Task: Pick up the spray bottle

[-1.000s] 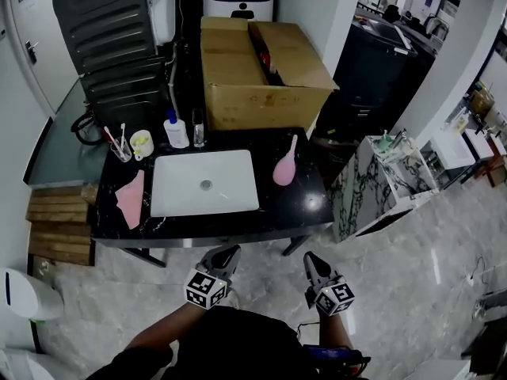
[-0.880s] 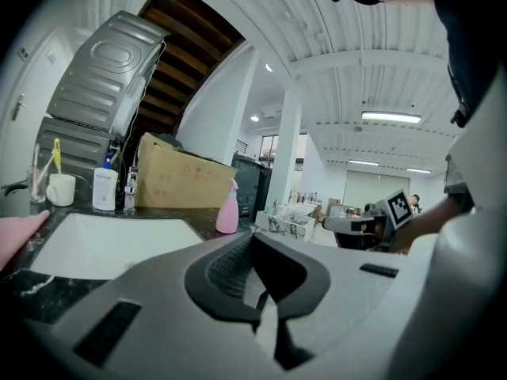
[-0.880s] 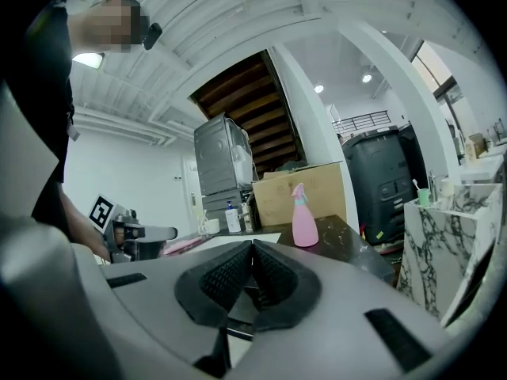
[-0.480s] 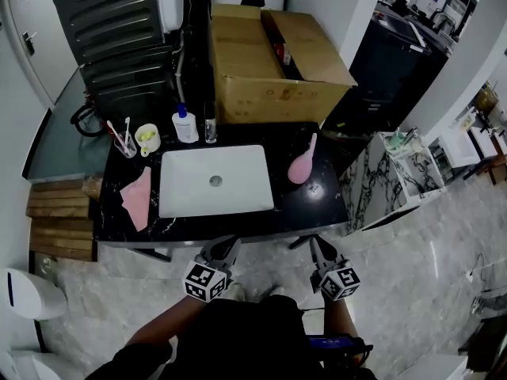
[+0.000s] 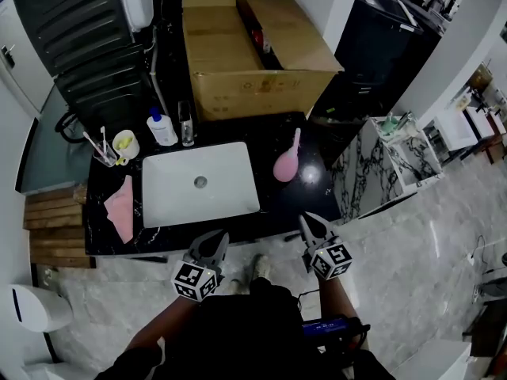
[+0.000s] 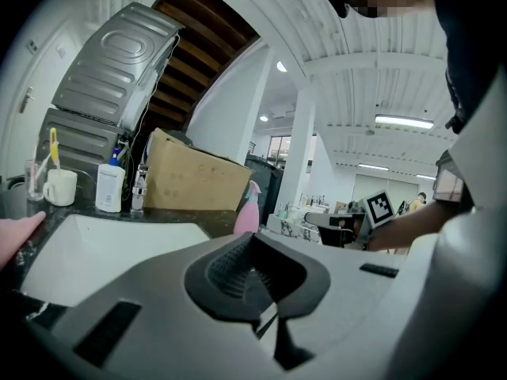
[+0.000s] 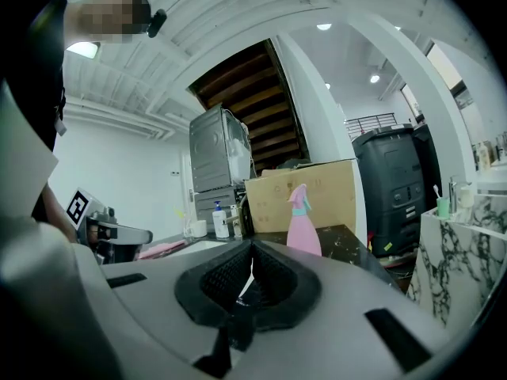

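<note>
The pink spray bottle stands on the black counter, right of the white sink. It also shows in the left gripper view as a pink bottle and in the right gripper view, in front of the cardboard box. My left gripper is at the counter's front edge below the sink, shut and empty. My right gripper is over the front edge, a short way in front of the bottle and slightly to its right, also shut with nothing in it. Both point nearly level toward the counter.
A large cardboard box stands behind the bottle. A faucet, a soap bottle, a cup and a pink cloth are left of and behind the sink. A marble-patterned cabinet stands right of the counter.
Both grippers have moved forward to the counter's front edge, the right one closing on the bottle. Their jaws have stayed shut.
</note>
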Motion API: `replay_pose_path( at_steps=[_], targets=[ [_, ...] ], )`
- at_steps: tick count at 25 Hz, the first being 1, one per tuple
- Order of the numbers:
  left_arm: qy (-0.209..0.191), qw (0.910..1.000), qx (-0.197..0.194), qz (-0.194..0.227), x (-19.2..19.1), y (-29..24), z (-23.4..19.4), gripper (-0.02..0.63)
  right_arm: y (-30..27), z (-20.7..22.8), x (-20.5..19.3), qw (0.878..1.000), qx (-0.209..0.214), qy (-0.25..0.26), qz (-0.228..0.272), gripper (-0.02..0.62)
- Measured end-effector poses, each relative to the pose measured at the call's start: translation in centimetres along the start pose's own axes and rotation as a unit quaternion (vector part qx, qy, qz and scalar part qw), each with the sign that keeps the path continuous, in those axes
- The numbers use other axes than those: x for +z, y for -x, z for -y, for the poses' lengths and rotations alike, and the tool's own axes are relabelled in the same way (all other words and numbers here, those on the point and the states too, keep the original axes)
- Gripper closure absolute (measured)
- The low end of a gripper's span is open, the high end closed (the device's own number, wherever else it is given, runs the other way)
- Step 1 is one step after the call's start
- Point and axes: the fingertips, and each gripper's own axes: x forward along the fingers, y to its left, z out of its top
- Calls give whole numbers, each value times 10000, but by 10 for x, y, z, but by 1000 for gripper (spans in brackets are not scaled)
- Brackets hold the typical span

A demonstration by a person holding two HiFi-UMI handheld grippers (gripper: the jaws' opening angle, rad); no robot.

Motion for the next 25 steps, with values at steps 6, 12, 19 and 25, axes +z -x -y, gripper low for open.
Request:
replay_pose_path(
  at_steps=[6, 12, 19, 25],
  targets=[
    [-15, 9999, 110, 10, 15, -41, -14, 598, -41, 34, 19, 9997, 188, 142, 24, 569],
    [-33, 9997, 236, 33, 26, -75, -24, 598, -77, 65, 24, 9986, 342, 355, -168, 568],
    [42, 9980, 625, 16, 32, -92, -42, 598, -120, 85, 29, 9963, 561, 586, -291, 531],
    [86, 9959, 905, 27, 34, -98, -54, 598, -141, 91, 32, 9949, 610, 743, -290, 396]
  ],
)
